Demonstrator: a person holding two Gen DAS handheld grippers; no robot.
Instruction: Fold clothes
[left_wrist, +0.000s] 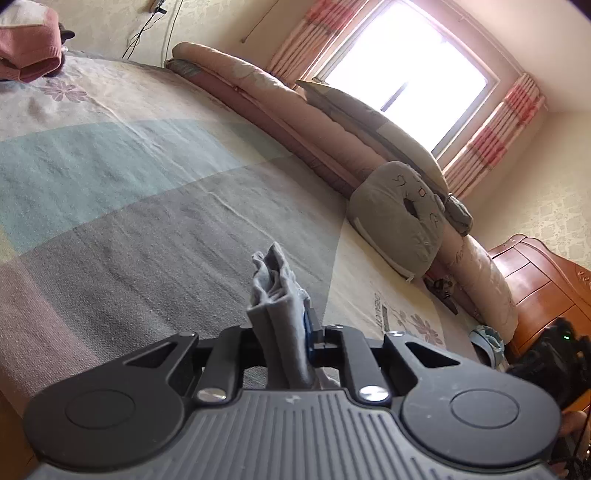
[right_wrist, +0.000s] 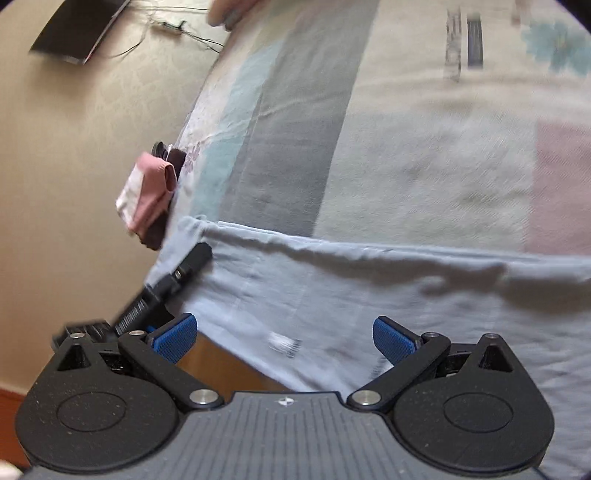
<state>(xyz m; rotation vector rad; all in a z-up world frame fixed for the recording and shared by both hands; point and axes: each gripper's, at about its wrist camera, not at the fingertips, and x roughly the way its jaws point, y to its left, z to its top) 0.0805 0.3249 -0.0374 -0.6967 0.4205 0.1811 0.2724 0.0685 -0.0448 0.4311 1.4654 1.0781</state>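
My left gripper is shut on a bunched corner of a light blue-grey garment, which sticks up from between its jaws above the bed. In the right wrist view the same garment stretches across the lower half of the picture and hangs over the bed's edge. The left gripper's black finger pinches its upper left corner. My right gripper stands open just above the garment's lower part, and its blue pads hold nothing.
A striped bedsheet covers the bed. Folded pink clothes lie at its edge, also seen in the left wrist view. A rolled quilt, a grey cushion and a wooden headboard line the far side.
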